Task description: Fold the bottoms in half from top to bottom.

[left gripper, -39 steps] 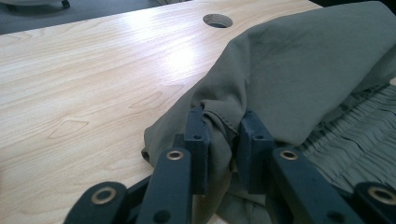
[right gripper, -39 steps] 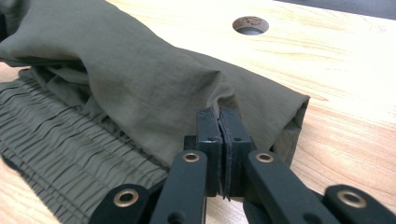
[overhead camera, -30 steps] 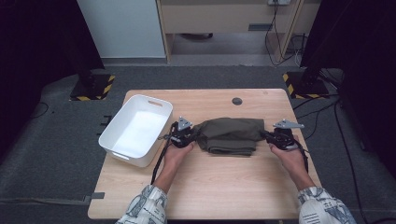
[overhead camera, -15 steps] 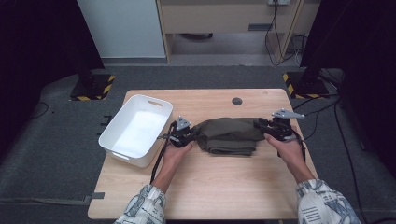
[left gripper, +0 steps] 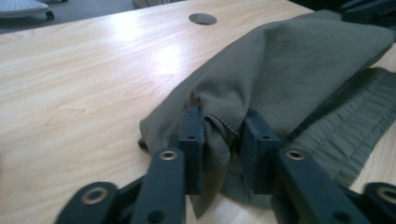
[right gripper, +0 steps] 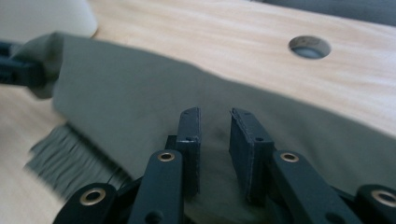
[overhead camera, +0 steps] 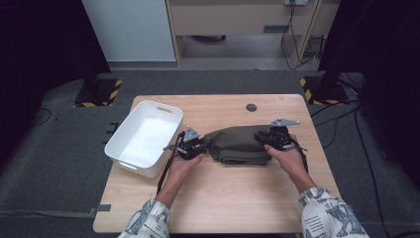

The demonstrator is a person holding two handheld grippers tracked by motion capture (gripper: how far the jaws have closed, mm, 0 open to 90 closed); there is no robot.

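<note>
bin: white plastic tub, sitting at the left edge of the worktop, tilted a bit off square, just left of the left tongs

left tongs: at the left end of the cloth, jaws part open with a bunched fold of fabric wedged between them, pads pressing on it in the left gripper view; jaws just been opening a little, fold still pinched

cloth: olive green garment, folded into a flat bundle mid-worktop, ribbed hem peeking out along the near side, stretched between both tongs

right tongs: over the right end of the cloth, jaws a narrow gap apart and just been closing; in the right gripper view fabric lies under the gap, can't tell if any is actually pinched

hole: round cable hole in the wood, far side, beyond the cloth
</note>
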